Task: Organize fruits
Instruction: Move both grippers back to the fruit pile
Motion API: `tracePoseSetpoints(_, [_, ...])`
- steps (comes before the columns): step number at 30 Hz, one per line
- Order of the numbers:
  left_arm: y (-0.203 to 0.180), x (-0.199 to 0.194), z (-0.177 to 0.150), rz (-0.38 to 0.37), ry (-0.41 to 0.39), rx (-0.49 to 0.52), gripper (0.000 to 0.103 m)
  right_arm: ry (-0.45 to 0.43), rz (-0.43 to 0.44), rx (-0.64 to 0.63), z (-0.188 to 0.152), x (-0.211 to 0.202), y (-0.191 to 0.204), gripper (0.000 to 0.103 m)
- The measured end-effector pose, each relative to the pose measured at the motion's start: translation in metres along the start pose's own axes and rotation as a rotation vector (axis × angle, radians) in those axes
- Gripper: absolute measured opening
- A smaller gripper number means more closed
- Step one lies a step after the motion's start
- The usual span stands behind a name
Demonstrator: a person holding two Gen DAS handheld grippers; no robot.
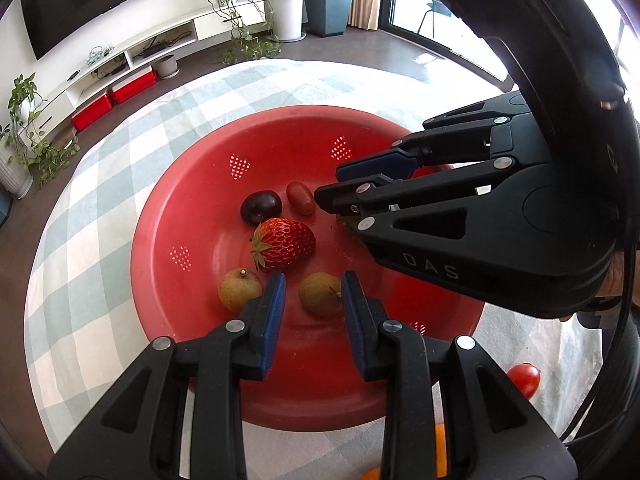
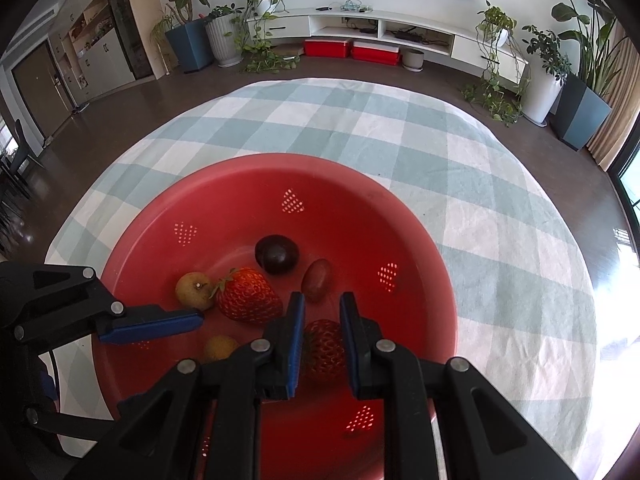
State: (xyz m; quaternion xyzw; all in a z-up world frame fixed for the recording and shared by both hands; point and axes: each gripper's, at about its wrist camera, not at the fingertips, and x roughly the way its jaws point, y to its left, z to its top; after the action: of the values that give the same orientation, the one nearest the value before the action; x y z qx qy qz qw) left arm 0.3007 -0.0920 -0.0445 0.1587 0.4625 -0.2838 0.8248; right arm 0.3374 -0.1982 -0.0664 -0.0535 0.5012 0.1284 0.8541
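Note:
A red colander bowl (image 1: 192, 184) (image 2: 280, 160) sits on the checked cloth. In it lie a dark cherry (image 1: 261, 208) (image 2: 277, 254), a brownish grape tomato (image 1: 300, 198) (image 2: 316, 280), a strawberry (image 1: 284, 244) (image 2: 248, 296) and a brown longan (image 1: 240, 290) (image 2: 194, 290). My left gripper (image 1: 314, 280) (image 2: 200, 320) hangs low inside the bowl with its narrow jaws shut on a second longan (image 1: 320, 294) (image 2: 220, 346) at the very tips. My right gripper (image 2: 322, 300) (image 1: 328, 184) is also low in the bowl, shut on a second strawberry (image 2: 324, 350) that its fingers mostly hide in the left wrist view.
A red cherry tomato (image 1: 524, 380) lies on the checked tablecloth (image 2: 400, 128) to the right of the bowl. Something orange (image 1: 440, 440) shows at the near edge behind my left gripper. The dark floor, potted plants and a low TV cabinet lie beyond the table.

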Motion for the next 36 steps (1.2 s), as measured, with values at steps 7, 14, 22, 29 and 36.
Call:
tracePoseSetpoints(7, [0.002,-0.029,-0.006,0.018,-0.067,-0.031,0.068,-0.074,-0.008,0.008,-0.002,-0.036,0.001,0.042])
tracePoseSetpoints(14, [0.001,-0.08,-0.035,0.028,-0.179,-0.071,0.1,-0.217,0.077,0.089,-0.037,-0.106,-0.01,0.085])
tracePoseSetpoints(22, [-0.02,-0.124,-0.11,-0.03,-0.23,-0.121,0.102,-0.275,0.138,0.177,-0.124,-0.144,-0.005,0.089])
tracePoseSetpoints(29, [-0.053,-0.131,-0.181,-0.057,-0.212,-0.145,0.102,-0.289,0.154,0.187,-0.187,-0.147,0.033,0.084])
tracePoseSetpoints(36, [-0.058,-0.135,-0.218,-0.062,-0.183,-0.197,0.102,-0.198,0.151,0.086,-0.199,-0.122,0.075,0.07])
